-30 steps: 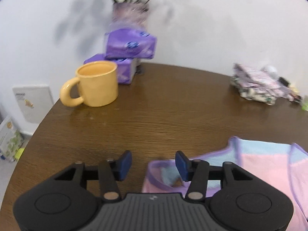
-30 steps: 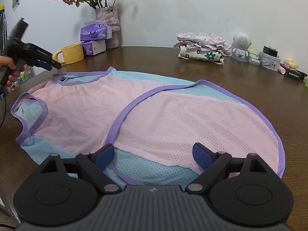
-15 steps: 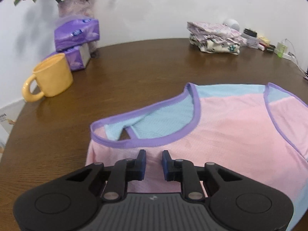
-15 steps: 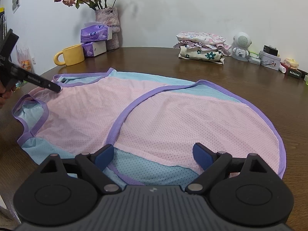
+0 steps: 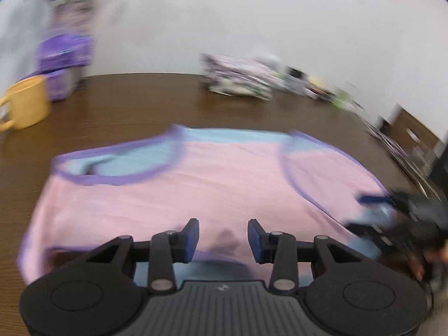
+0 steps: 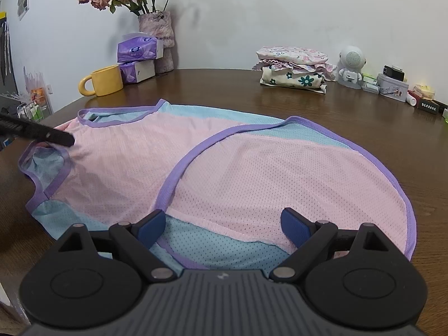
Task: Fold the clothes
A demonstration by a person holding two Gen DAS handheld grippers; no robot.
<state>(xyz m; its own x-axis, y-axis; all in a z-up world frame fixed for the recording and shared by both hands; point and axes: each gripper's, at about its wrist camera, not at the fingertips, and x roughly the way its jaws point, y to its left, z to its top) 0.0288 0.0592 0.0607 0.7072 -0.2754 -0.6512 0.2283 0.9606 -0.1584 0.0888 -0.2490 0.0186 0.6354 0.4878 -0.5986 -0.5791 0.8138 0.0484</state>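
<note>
Wooden table (image 6: 350, 117), pink top (image 6: 252, 173), mug (image 6: 106, 81) sharp only right view

Garment (image 6: 196, 168) on table (image 6: 224, 95), mug (image 6: 103, 81) behind

My left wrist view is smearing: the folded clothes stack (image 5: 238, 79) is blurring, and the frame edge is cutting off the yellow mug (image 5: 23, 103).

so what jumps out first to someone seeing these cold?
The pink mesh garment with purple trim and light-blue panels, spread flat over most of the brown table. Next, the right tongs standing wide open over its near hem, nothing held. At the back edge: a yellow mug left, a folded stack of floral clothes right.
</note>
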